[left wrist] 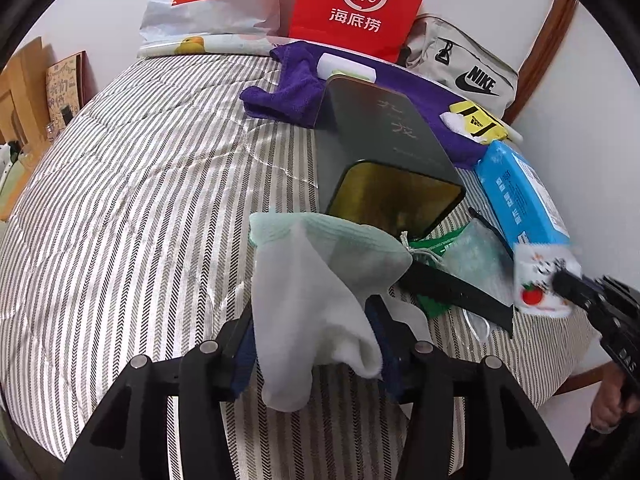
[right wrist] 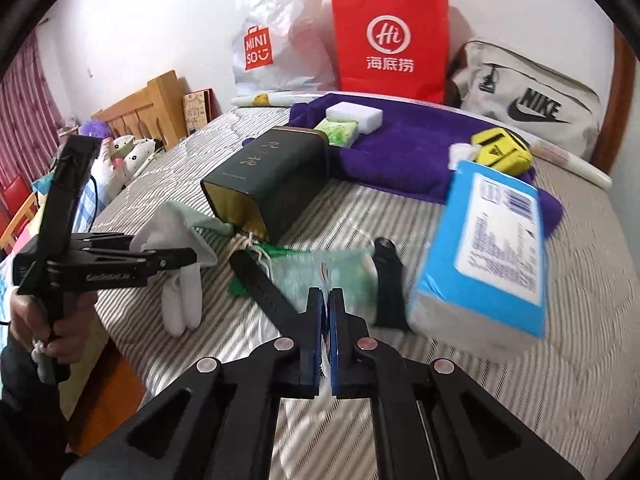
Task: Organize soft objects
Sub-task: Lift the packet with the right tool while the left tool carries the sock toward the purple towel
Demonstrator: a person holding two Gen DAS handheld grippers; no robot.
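Note:
My left gripper holds a pale green and white sock between its pads; the sock droops over the striped bed, just in front of the open mouth of a dark green tin box lying on its side. The sock also shows in the right wrist view, hanging from the left gripper. My right gripper is shut on a thin white cloth edge; the left wrist view shows it pinching a small white sock with a red fruit print.
A blue tissue pack is blurred at right. A black watch strap and a green mesh pouch lie on the bed. A purple towel, white sponge, yellow sock, Nike bag and shopping bags stand behind.

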